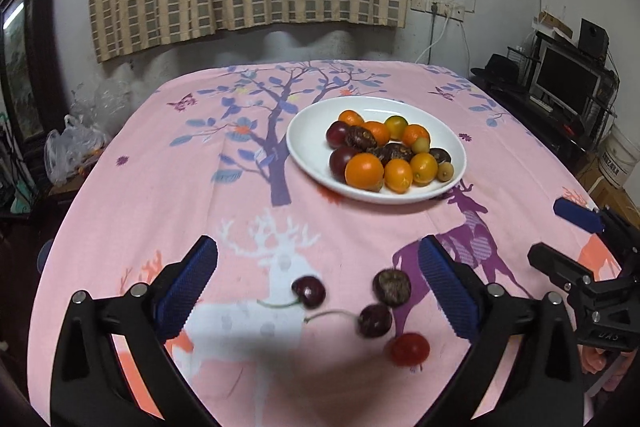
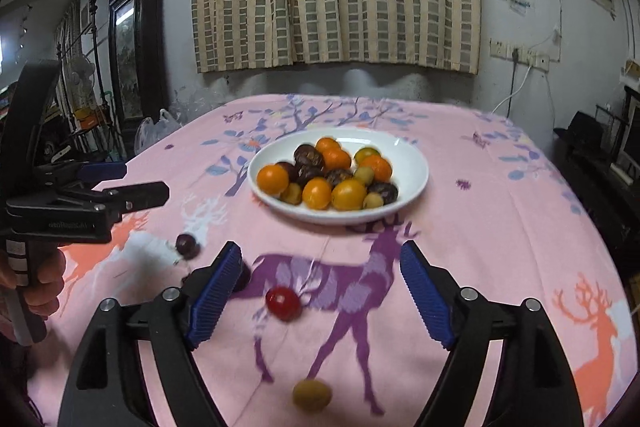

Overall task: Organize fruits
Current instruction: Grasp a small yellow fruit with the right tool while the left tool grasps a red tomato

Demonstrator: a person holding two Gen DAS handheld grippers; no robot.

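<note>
Here both grippers' fingers (image 1: 188, 287) (image 2: 424, 299) gape empty over loose fruit, plate (image 1: 304, 147) farther back.

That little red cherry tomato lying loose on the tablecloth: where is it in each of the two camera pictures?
Left wrist view: the red cherry tomato lies low and right of centre, just inside the right-hand finger of the open left claw.
Right wrist view: the tomato lies left of centre, between the fingers of the open right claw.
Shared landmark: the white plate of fruit, farther back.
</note>
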